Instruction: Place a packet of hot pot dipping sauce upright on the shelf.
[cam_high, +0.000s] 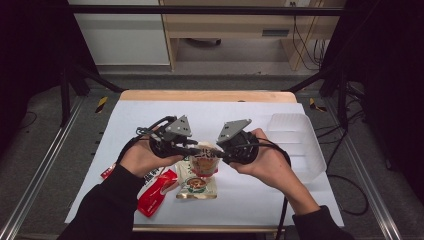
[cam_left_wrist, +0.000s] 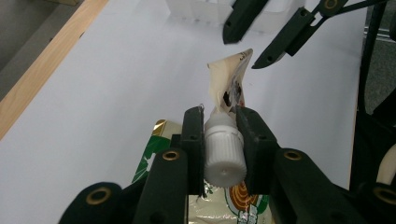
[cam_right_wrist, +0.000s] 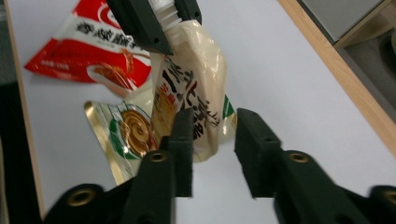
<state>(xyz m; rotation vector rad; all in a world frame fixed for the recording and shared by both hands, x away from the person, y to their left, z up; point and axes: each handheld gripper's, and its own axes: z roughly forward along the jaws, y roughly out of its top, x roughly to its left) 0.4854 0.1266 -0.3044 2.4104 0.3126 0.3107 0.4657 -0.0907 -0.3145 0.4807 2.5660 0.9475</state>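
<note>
Left tool (cam_left_wrist: 219, 144) clamped on the pouch's white cap (cam_left_wrist: 224, 151) — right tool (cam_right_wrist: 212, 149) apart, bare tabletop (cam_high: 235, 112) around.

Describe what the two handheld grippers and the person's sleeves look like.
Both the left gripper and the right gripper are black, each topped by a grey three-cornered plate, with a black cable trailing back. Their fingers are flat black blocks on arms with brass-coloured rivets. The sleeves are black, long and end at the wrist.
</note>
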